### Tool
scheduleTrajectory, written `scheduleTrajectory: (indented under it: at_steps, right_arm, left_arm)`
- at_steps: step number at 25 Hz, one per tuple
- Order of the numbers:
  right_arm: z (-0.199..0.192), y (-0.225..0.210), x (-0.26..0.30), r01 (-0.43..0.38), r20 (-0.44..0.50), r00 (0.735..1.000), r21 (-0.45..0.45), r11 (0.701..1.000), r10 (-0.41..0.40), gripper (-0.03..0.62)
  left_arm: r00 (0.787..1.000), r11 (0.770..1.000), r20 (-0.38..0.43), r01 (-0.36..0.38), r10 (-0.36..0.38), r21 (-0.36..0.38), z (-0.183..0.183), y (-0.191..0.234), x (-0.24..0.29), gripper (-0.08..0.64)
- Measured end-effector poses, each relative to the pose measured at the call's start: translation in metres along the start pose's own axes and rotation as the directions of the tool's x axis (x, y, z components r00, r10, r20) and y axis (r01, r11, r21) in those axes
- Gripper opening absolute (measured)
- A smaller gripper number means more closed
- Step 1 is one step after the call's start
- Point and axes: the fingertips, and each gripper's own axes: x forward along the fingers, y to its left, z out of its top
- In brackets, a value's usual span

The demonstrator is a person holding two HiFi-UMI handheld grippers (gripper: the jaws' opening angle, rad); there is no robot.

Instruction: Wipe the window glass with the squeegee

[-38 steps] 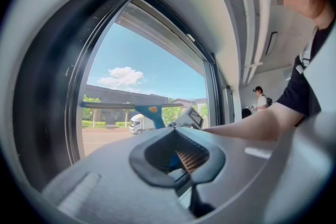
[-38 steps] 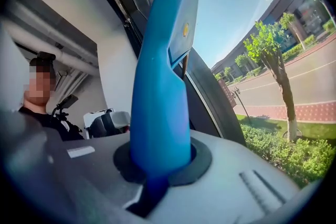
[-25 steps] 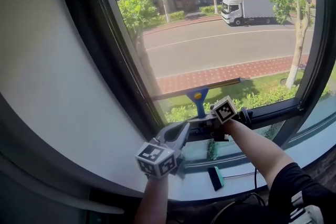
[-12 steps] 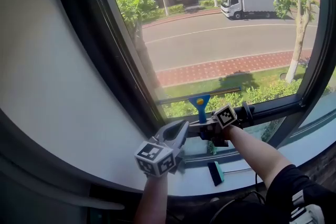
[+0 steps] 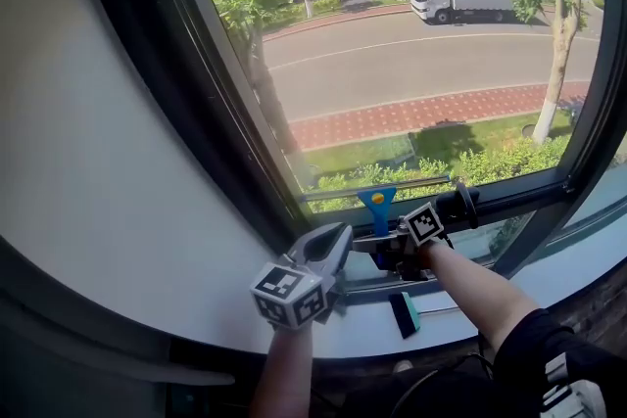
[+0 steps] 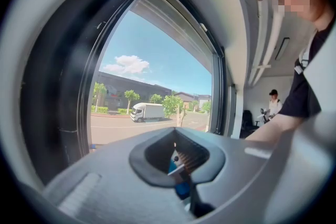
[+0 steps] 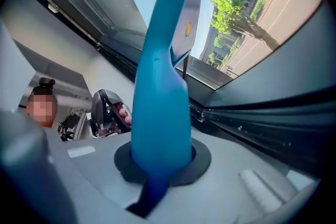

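Lowered since a second ago: the squeegee (image 5: 377, 199) has come down the window glass (image 5: 411, 64), from mid-lower pane to just above the bottom frame rail (image 5: 519, 194).

Item 1, right gripper (image 5: 387, 242). Jaws closed firmly on the blue handle of the squeegee (image 7: 160, 86); in the right gripper view (image 7: 160, 165) the handle fills the gap between them and rises straight away from the camera. Marker cube faces up in the head view.

Item 2, squeegee. Handle upright, a yellow dot near its top; the blade is a thin bar running nearly level, slightly higher at its right end, lying against the lowest strip of glass.

Item 3, left gripper (image 5: 333, 245). Jaws brought together with nothing between them; in the left gripper view (image 6: 185, 170) only the oval hollow behind the tips stays open, and blue shows through it. It sits over the sill (image 5: 558, 264), just left of and below the right gripper, apart from the squeegee.

Item 4, edges. The blade's left end lies near the dark left frame (image 5: 196, 93); its right end stops well short of the right-hand frame. Very little glass remains below the blade.

Item 5, open room. All the pane above the blade is unobstructed.

Item 6, teal-and-black object (image 5: 404, 313). Lies on the sill beneath the right forearm, untouched.
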Motion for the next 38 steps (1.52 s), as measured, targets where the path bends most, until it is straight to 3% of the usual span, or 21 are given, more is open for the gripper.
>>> scheduleTrajectory:
  at_steps: [4, 7, 38]
  right_arm:
    - [-0.017, -0.019, -0.005, 0.01, 0.018, 1.0, 0.11, 0.994, -0.012, 0.006]
    - [-0.024, -0.027, -0.01, 0.024, 0.027, 0.999, 0.139, 0.99, -0.028, 0.006]
    - [-0.029, -0.034, -0.01, 0.074, -0.026, 0.997, 0.159, 0.984, -0.071, 0.006]
  left_arm:
    - [1.0, 1.0, -0.004, -0.013, 0.013, -0.009, -0.009, 0.009, -0.001, 0.002]
    - [1.0, 1.0, -0.007, -0.016, 0.016, -0.014, -0.012, 0.011, -0.001, 0.003]
    - [1.0, 0.999, -0.017, -0.027, 0.026, -0.024, -0.017, 0.001, -0.01, 0.003]
